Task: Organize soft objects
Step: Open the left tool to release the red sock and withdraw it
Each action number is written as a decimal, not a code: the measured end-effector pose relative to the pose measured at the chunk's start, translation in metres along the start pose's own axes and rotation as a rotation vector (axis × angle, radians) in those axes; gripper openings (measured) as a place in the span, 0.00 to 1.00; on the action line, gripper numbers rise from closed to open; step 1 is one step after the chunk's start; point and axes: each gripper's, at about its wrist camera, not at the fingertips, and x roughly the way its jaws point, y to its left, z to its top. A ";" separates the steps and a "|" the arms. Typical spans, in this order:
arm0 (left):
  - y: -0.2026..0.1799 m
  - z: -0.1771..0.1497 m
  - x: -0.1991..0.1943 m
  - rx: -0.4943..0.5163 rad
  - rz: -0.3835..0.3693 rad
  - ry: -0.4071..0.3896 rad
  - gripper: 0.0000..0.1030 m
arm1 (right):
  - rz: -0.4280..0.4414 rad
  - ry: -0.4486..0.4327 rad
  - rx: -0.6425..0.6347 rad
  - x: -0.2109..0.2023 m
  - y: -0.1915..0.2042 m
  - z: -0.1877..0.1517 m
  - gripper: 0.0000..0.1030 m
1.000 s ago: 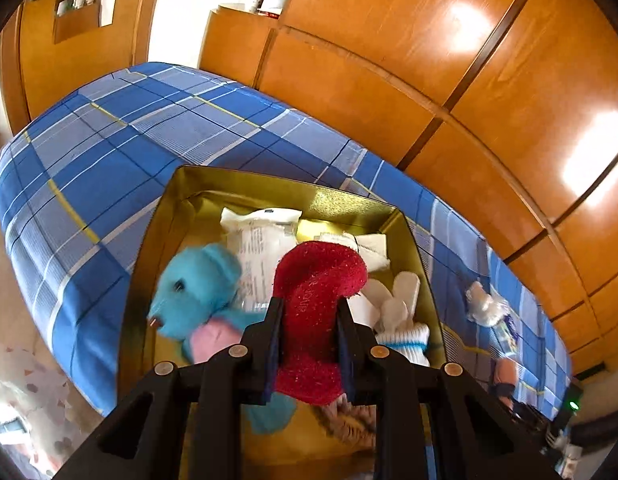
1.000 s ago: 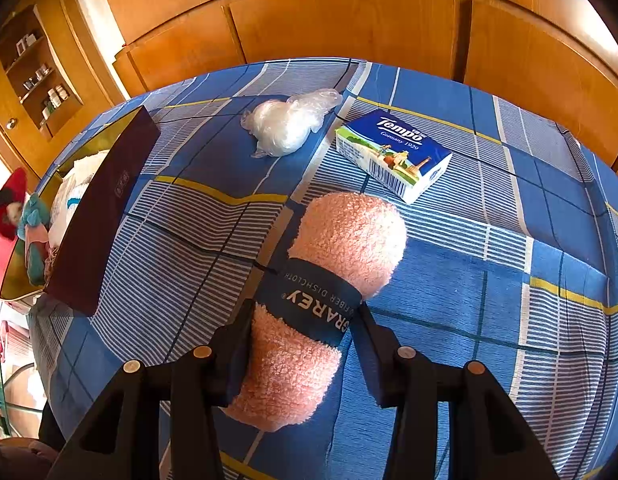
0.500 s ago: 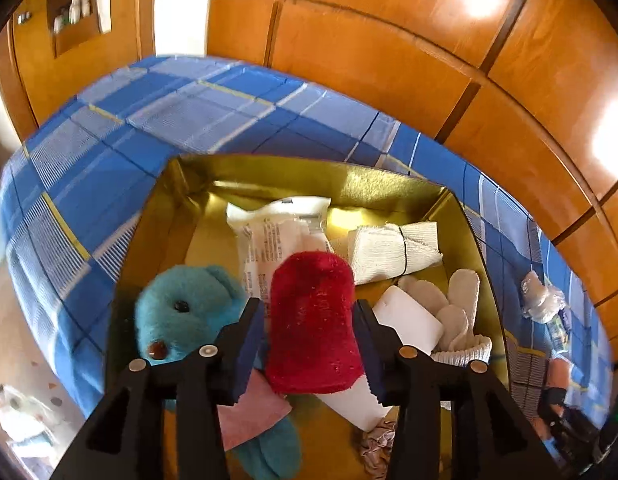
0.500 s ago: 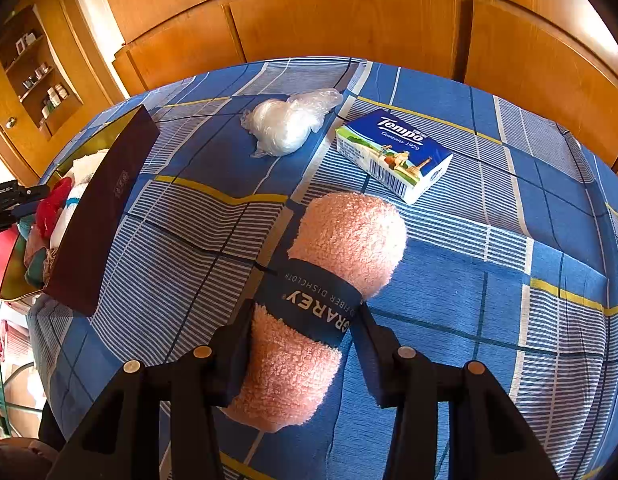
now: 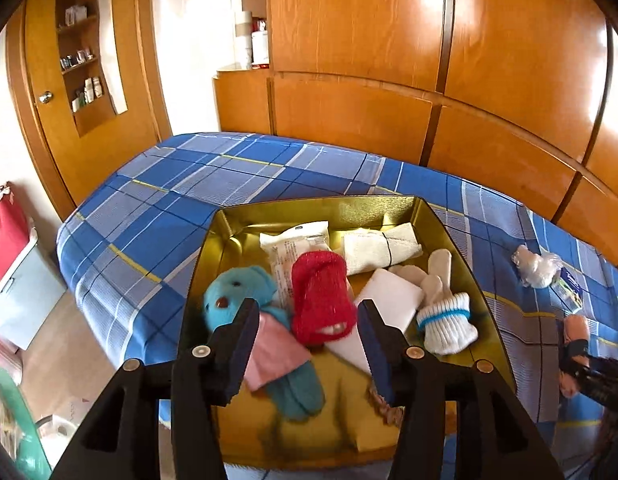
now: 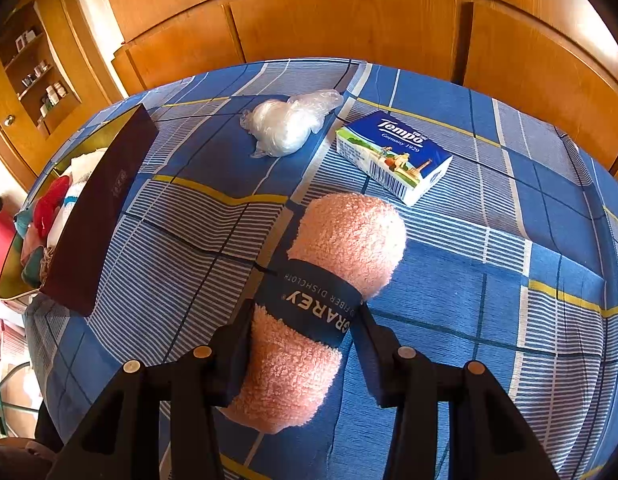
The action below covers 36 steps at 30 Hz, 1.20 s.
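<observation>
- Left gripper (image 5: pixel 307 336) hanging over the gold tin (image 5: pixel 465 276), jaws spread wide, nothing between them.
- Red sock (image 5: pixel 323 300) lying loose in the tin, between the blue teddy bear (image 5: pixel 233 300) and a white pad (image 5: pixel 389 300), clear of both pads.
- Also in the tin: white mitten with a blue-striped cuff (image 5: pixel 445 320), a rolled white cloth with a black band (image 5: pixel 381 246), a paper-wrapped packet (image 5: pixel 297 242).
- Tin resting on the blue plaid bed (image 5: pixel 157 216), wooden wardrobe panels (image 5: pixel 509 60) behind.
- Right gripper (image 6: pixel 301 344) set around the pink rolled dishcloth (image 6: pixel 349 236), pads touching the dark paper band (image 6: pixel 309 304) on either side; roll lying on the bed cover (image 6: pixel 509 280). Clenched or merely resting against it: cannot tell.
- Tempo tissue pack (image 6: pixel 393 156) just beyond the dishcloth's far end, apart from it.
- Crumpled clear plastic bag (image 6: pixel 287 124) near the tissue pack, to its left.
- Tin's dark outer wall (image 6: pixel 99 208) at far left in the right wrist view, red and white soft things showing inside.
</observation>
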 end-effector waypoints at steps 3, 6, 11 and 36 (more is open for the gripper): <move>-0.002 -0.009 -0.012 -0.006 0.010 -0.017 0.57 | -0.007 -0.003 -0.003 -0.001 0.002 -0.001 0.46; -0.001 -0.016 -0.024 -0.014 0.025 -0.038 0.59 | -0.012 -0.006 -0.006 -0.001 0.003 -0.001 0.46; 0.001 -0.024 -0.034 -0.023 0.037 -0.056 0.59 | -0.026 -0.015 -0.018 -0.002 0.004 -0.002 0.46; 0.042 -0.037 -0.042 -0.111 0.078 -0.062 0.63 | -0.095 -0.027 -0.045 -0.005 0.015 -0.001 0.43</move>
